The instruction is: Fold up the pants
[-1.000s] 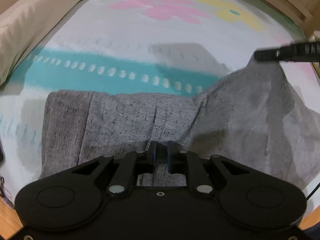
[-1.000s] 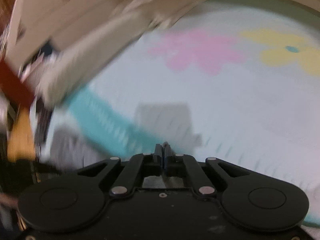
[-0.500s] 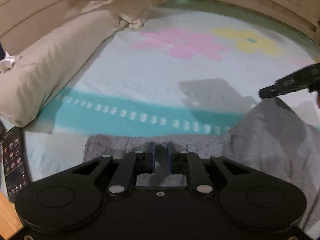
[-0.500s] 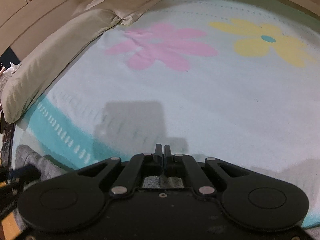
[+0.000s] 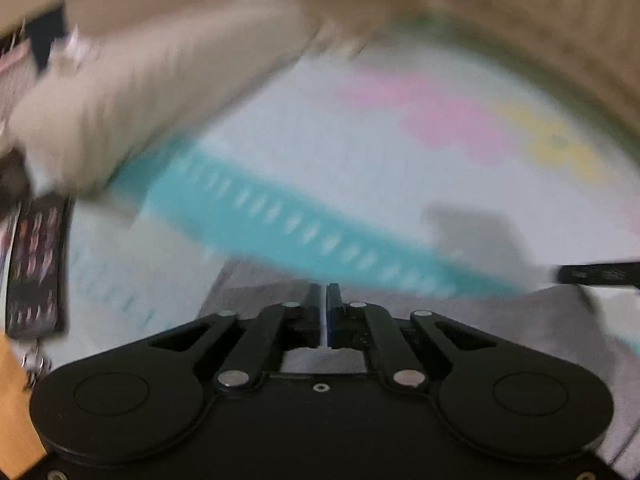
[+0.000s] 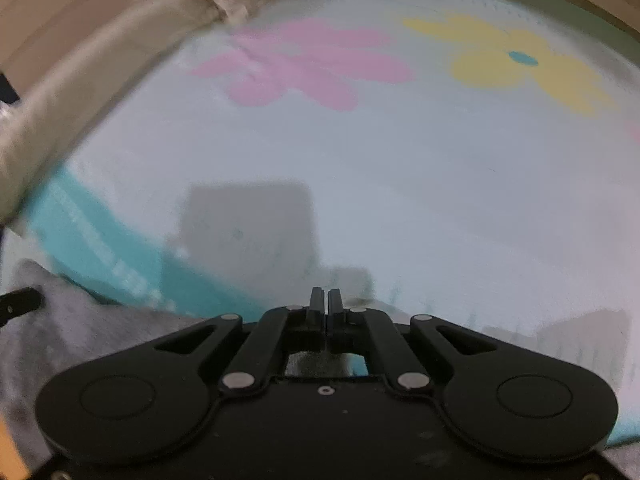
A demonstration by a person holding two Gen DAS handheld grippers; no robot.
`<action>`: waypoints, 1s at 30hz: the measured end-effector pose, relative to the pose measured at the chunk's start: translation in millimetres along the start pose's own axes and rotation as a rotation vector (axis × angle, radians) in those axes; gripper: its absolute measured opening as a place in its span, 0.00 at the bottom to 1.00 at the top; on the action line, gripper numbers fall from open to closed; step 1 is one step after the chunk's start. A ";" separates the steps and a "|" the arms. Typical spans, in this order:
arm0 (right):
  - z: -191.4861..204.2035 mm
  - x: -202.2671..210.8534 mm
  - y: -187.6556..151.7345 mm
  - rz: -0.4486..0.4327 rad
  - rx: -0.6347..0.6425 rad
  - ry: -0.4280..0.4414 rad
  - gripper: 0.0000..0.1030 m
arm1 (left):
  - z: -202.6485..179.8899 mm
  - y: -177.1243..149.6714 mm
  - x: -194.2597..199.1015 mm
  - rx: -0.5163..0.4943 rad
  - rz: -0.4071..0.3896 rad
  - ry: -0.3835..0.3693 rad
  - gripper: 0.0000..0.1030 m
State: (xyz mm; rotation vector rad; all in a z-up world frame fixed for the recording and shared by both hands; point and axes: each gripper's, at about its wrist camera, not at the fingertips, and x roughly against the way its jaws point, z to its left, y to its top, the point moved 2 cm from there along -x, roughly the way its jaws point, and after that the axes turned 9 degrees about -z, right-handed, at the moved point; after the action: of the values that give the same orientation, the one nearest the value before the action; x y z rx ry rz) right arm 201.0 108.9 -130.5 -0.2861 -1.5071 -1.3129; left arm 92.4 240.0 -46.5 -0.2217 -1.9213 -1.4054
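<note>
The grey pants (image 5: 520, 320) lie flat on the flowered bed sheet (image 5: 360, 152), just under both grippers. My left gripper (image 5: 324, 292) hovers over the pants' left part. Its jaws are closing to a thin slit, and I see no cloth in it. The right gripper (image 5: 596, 275) pokes in from the right at the pants' far edge. In the right wrist view the right gripper (image 6: 326, 296) is low over the sheet and its jaws are opening to a narrow gap. Grey pants (image 6: 80, 340) spread to its left and beneath it. The left gripper's tip (image 6: 20, 304) shows at the left edge.
A long beige pillow (image 5: 140, 92) runs along the bed's left side. A dark patterned flat object (image 5: 36, 264) lies by the bed's left edge, with a wooden edge (image 5: 12, 420) below it. A teal band (image 5: 280, 220) crosses the sheet beyond the pants.
The right gripper came down with the raised pants edge, which now lies flat, and its jaws have parted slightly. The left gripper's gap has narrowed and its view has tilted.
</note>
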 end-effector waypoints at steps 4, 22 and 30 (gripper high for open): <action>-6.8 31.4 19.3 -0.124 -0.053 0.069 0.23 | -42.6 -18.0 20.7 -0.086 0.015 -0.232 0.11; -62.0 58.5 -32.5 0.059 0.061 0.099 0.24 | -62.7 -54.1 17.0 -0.249 0.129 -0.160 0.19; -83.3 55.1 -83.1 0.155 0.211 -0.055 0.12 | -8.1 -43.6 -4.8 -0.042 0.212 -0.065 0.11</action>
State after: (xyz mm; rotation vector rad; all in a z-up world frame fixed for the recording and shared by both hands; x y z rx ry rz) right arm 162.4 -13.9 -147.7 -0.2987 -1.6218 -1.0228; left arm 76.4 217.3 -81.4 -0.4824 -1.8611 -1.3111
